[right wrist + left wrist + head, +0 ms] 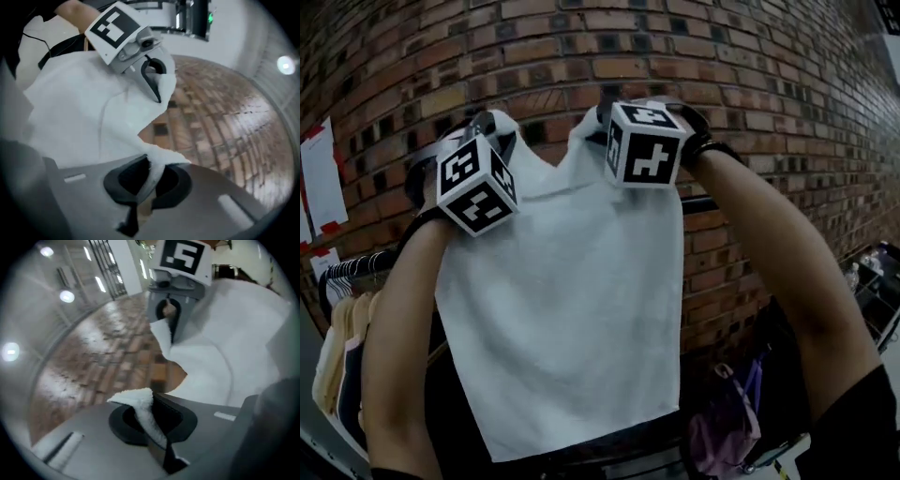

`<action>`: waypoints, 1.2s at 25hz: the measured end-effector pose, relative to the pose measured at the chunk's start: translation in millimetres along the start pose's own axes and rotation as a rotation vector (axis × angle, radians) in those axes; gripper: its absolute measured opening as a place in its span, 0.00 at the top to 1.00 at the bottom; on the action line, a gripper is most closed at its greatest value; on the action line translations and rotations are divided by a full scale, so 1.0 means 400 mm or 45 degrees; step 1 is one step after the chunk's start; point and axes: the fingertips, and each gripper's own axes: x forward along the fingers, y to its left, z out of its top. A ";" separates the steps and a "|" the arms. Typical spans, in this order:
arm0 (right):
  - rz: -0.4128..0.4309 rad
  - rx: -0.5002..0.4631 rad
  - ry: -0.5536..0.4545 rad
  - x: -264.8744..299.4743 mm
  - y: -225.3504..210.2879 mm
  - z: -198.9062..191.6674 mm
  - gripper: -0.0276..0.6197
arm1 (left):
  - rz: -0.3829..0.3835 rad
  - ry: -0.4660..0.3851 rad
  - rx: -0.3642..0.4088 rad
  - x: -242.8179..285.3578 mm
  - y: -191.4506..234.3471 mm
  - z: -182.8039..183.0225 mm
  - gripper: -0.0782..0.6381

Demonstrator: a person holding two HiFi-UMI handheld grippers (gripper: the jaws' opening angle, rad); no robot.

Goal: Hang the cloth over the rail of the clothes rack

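Note:
A white cloth (572,309) hangs spread out in front of the brick wall, held up by its two top corners. My left gripper (494,128) is shut on the top left corner, and the pinched corner (144,412) shows between its jaws. My right gripper (598,117) is shut on the top right corner (149,180). Each gripper view shows the other gripper (168,317) (151,79) across the sagging top edge. The black rail (701,203) of the clothes rack runs behind the cloth, about level with its upper part, and reappears at the left (356,267).
Several garments (342,347) hang on the rail at the lower left. Papers (321,173) are taped to the brick wall (581,47). A purple bag (722,431) lies low at the right, beside a cart with bottles (872,281).

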 end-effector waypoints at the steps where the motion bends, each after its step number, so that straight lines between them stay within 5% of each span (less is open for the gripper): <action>1: 0.133 -0.036 0.073 0.042 0.064 -0.028 0.93 | -0.226 0.017 0.047 0.036 -0.098 -0.011 0.86; 3: 0.391 0.014 0.173 0.090 0.175 -0.078 0.93 | -0.636 0.026 0.030 0.068 -0.253 -0.034 0.86; 6: 0.658 0.188 0.171 0.111 0.255 -0.091 0.93 | -1.046 0.165 -0.093 0.048 -0.381 -0.107 0.86; 10: 0.895 0.382 0.094 0.123 0.325 -0.068 0.92 | -1.381 0.173 -0.357 0.005 -0.489 -0.110 0.85; 16: 1.042 0.611 0.078 0.115 0.364 -0.070 0.66 | -1.519 0.226 -0.595 -0.019 -0.509 -0.114 0.63; 19: 1.071 0.744 0.035 0.104 0.357 -0.063 0.59 | -1.524 0.133 -0.789 -0.014 -0.473 -0.101 0.52; 23: 1.141 0.925 -0.046 0.080 0.338 -0.047 0.58 | -1.535 -0.006 -0.995 -0.027 -0.427 -0.083 0.50; 30: 1.144 0.937 -0.018 0.072 0.333 -0.075 0.58 | -1.483 -0.004 -1.048 -0.018 -0.400 -0.111 0.50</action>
